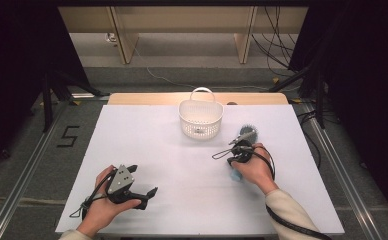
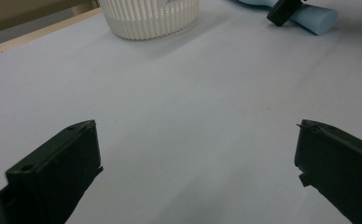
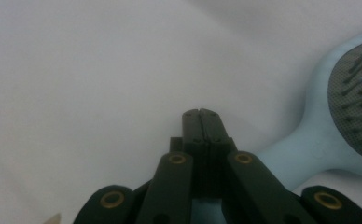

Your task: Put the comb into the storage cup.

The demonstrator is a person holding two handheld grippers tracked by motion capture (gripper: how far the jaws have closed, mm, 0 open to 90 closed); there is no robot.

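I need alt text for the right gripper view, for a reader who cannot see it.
The right hand-held gripper has its two black jaws pressed together over a white table. A light blue hairbrush lies just to their right, bristles up.

White sheet (image 1: pixel 182 165) covers table; wooden edge shows at far side. White slatted basket (image 1: pixel 200 119) with loop handle stands near far edge, centre. Hairbrush (image 1: pixel 247 134) (light blue, dark bristle pad) lies right of basket, handle under right hand (image 1: pixel 254 169). Right gripper (image 1: pixel 238 148) sits over handle, jaw state unclear from here. Left gripper (image 1: pixel 143 181) near front left, held in left hand (image 1: pixel 102 207), jaws spread, well apart from brush.
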